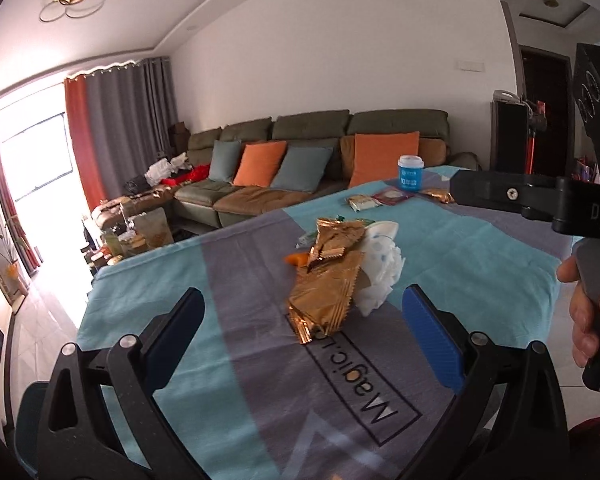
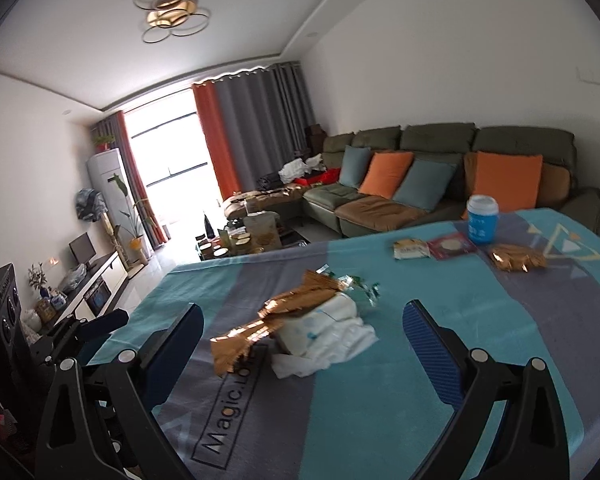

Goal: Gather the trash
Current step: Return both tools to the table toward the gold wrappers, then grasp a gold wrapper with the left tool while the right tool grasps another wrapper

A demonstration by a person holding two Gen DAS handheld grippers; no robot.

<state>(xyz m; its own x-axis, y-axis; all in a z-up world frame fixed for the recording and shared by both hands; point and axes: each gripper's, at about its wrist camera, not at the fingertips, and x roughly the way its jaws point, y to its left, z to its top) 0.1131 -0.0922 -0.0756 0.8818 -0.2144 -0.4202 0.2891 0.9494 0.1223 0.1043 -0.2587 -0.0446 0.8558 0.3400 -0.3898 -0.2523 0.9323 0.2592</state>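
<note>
Gold foil wrappers (image 1: 324, 280) are lying in a loose heap on the tablecloth (image 1: 480, 248), overlapping a crumpled white tissue wad (image 1: 380, 276); a small orange scrap (image 1: 294, 259) is showing at the heap's far-left edge in the left wrist view. The left gripper (image 1: 302, 334) is hovering just short of this heap with its jaws spread wide, the blue pads (image 1: 432, 340) gripping nothing. The right gripper (image 2: 302, 338) is likewise standing fully open and empty, its fingers flanking the same foil (image 2: 284, 316) and tissue (image 2: 332, 340) pile without touching it. A green-and-white torn wrapper (image 2: 360, 286) is lying just behind the pile.

Farther along the cloth, a pale snack packet (image 2: 410, 249), a red flat packet (image 2: 452, 246) and another gold wrapper (image 2: 516, 260) are resting near a blue cup with a white lid (image 2: 483, 218). A person's hand (image 1: 588, 312) is gripping the right tool's handle at the left wrist view's edge. A green sofa (image 2: 440, 136) with orange and teal cushions is standing beyond the table.
</note>
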